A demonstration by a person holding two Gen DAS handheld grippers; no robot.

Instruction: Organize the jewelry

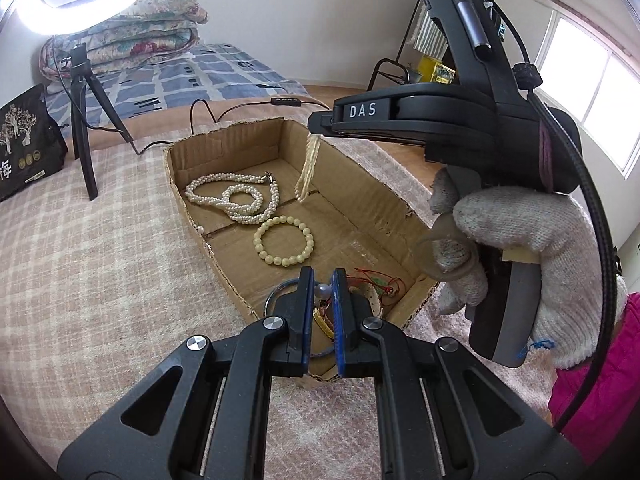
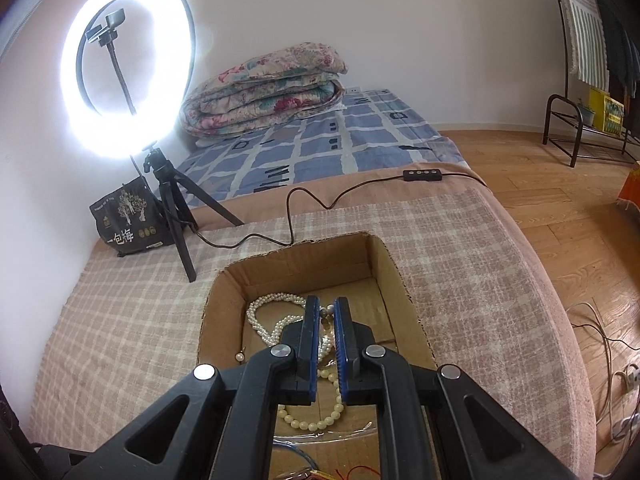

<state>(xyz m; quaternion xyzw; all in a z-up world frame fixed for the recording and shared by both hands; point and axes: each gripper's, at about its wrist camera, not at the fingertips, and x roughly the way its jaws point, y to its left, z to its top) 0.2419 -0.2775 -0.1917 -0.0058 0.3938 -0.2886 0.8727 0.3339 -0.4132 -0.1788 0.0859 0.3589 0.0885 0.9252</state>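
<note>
Right claw (image 1: 320,130) is clamped on a beige strand (image 1: 307,170) over the box (image 1: 188,200); lower it near the pearls (image 1: 236,196) first; left claw (image 1: 322,292) pinches a bead (image 1: 322,291)

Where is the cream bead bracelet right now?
In the left wrist view, the cream bead bracelet lies flat on the cardboard box floor, just nearer than the pearl necklace.

We see a cardboard box (image 1: 394,216) lying on a blanket (image 1: 100,264). Inside it, a pearl necklace (image 1: 236,196) lies toward the far end with a bead bracelet (image 1: 284,241) just in front of it. A tripod (image 1: 82,128) stands left of the box, a bag (image 1: 28,144) beside it, and folded quilts (image 2: 264,88) lie behind.
</note>
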